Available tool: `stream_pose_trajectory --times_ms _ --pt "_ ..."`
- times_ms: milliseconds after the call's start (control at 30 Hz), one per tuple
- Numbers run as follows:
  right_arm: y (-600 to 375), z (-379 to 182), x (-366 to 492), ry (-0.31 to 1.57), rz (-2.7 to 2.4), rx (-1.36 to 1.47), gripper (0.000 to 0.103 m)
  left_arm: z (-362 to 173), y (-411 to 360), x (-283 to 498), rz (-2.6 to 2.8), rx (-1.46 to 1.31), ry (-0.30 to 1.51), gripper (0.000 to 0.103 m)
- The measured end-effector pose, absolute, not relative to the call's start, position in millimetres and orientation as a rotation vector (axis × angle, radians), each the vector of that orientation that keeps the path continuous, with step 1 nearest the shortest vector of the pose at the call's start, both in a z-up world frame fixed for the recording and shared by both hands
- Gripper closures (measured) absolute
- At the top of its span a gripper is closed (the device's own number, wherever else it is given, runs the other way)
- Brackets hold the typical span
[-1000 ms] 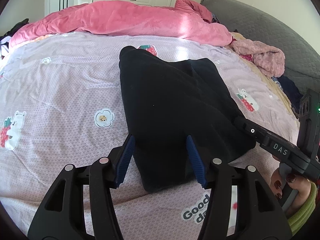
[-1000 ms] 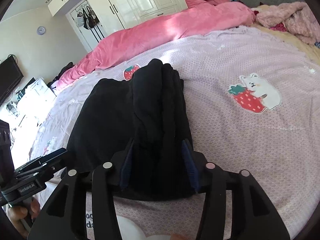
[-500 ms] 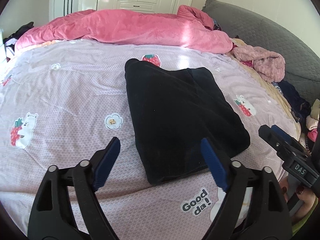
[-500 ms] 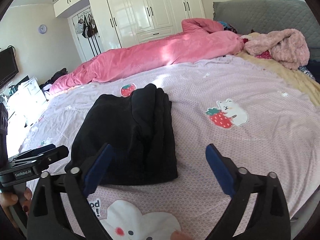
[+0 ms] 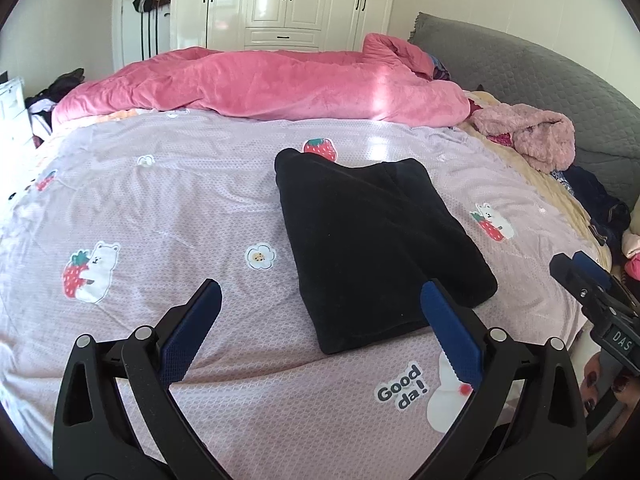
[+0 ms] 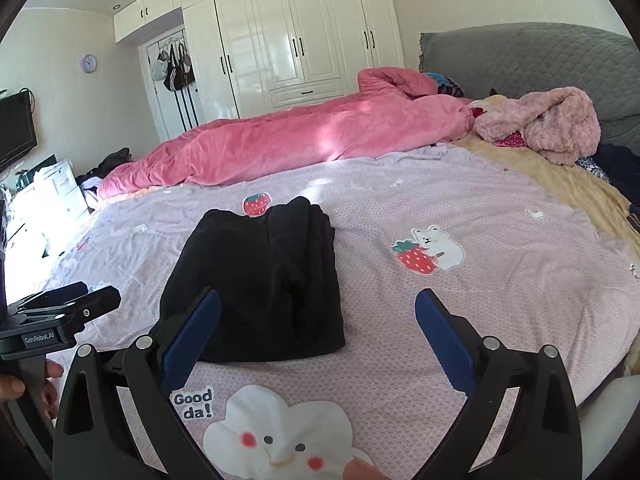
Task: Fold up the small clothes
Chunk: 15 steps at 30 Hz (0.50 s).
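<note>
A black garment (image 5: 372,232) (image 6: 260,276) lies folded into a thick rectangle on the lilac printed bed sheet (image 5: 160,208) (image 6: 480,312). My left gripper (image 5: 320,286) hovers above its near edge, drawn back from it. Its jaws are opening wide and the blue pads (image 5: 192,328) touch no cloth. My right gripper (image 6: 318,294) stands open over the garment's near right corner, also clear of the fabric. Each gripper shows at the edge of the other's view, the right one (image 5: 580,276) held by a hand with dark nails and the left one (image 6: 72,304) at the far left.
A pink duvet (image 5: 260,84) (image 6: 320,136) is bunched along the far side of the bed. A fluffy pink garment (image 5: 532,136) (image 6: 552,124) and dark clothes (image 5: 592,196) lie by the grey headboard (image 5: 520,76). White wardrobes (image 6: 304,40) stand behind.
Both grippers were shut on the near edge of the black garment. They opened, let it go and drew back and upward. The garment stays folded on the sheet.
</note>
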State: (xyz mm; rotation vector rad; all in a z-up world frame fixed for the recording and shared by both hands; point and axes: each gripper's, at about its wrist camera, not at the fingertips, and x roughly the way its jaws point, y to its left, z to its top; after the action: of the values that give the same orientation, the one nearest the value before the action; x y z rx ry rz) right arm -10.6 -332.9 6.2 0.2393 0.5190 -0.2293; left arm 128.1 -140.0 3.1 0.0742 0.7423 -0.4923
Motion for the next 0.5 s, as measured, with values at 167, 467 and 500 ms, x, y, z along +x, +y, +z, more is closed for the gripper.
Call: stream_pose_trajectory --times_ms 167,467,500 --pt "-330.4 12.8 -24.2 0.500 -0.233 0.227 0.005 8.1 -132.6 116.7 -0.479 0.076 0.710 0.009" --pt "-317.4 13.6 -37.5 0.513 -0.216 0.182 0.005 6.2 -115.7 98.5 -0.486 0.077 0.702 0.009" --pt "-315.9 11.2 -37.1 0.523 -0.212 0.181 0.005 4.3 -112.9 96.5 -0.486 0.071 0.709 0.009"
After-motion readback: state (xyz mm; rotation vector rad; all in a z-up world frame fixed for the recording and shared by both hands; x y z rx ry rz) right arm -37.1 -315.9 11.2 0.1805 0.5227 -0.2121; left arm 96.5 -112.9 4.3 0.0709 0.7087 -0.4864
